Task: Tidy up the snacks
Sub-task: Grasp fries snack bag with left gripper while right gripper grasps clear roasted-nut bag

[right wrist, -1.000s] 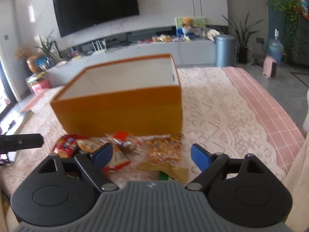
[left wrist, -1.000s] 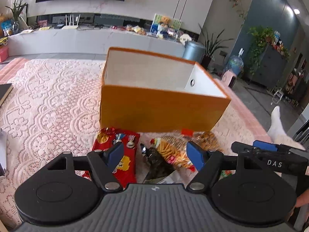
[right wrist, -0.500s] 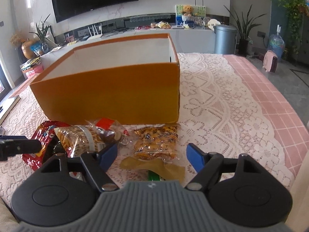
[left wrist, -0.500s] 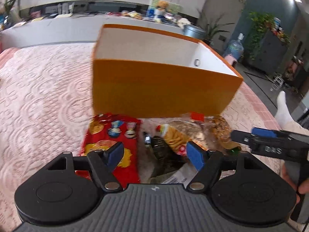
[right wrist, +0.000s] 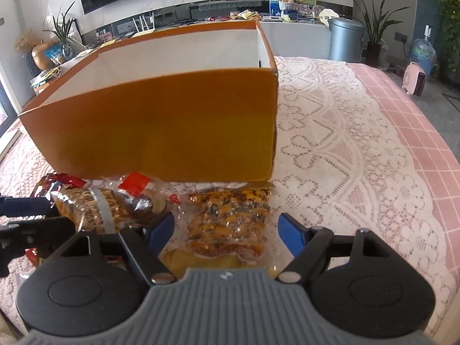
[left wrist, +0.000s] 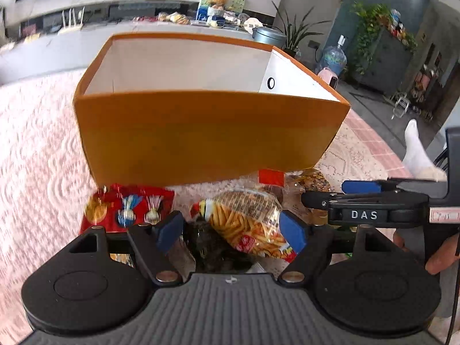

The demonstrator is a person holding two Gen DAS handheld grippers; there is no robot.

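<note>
An open orange box (left wrist: 201, 132) with a white inside stands on the table just behind a pile of snack packs. My left gripper (left wrist: 231, 230) hovers low over the pile, its jaws opening. A clear bag of yellow sticks (left wrist: 247, 224) and a dark packet (left wrist: 210, 244) lie between its fingers, unpressed. A red bag (left wrist: 126, 210) lies to their left. My right gripper (right wrist: 225, 231) stands open over a clear pack of orange-brown snack (right wrist: 230, 218), its pads off the pack. To the left of that pack the stick bag (right wrist: 95, 204) shows again, beside the left gripper's dark fingers at the picture's edge.
A pink lace cloth (right wrist: 345, 143) covers the table, whose edge runs along the right. A hand (left wrist: 442, 253) holds the right gripper (left wrist: 325, 194), and a socked foot (left wrist: 417, 149) shows beyond. A grey bin (right wrist: 345, 40) stands behind the table.
Both grippers have sunk and moved forward onto the snack pile, so the box looms larger. The left jaws have spread a little wider. The right jaws have narrowed slightly.
</note>
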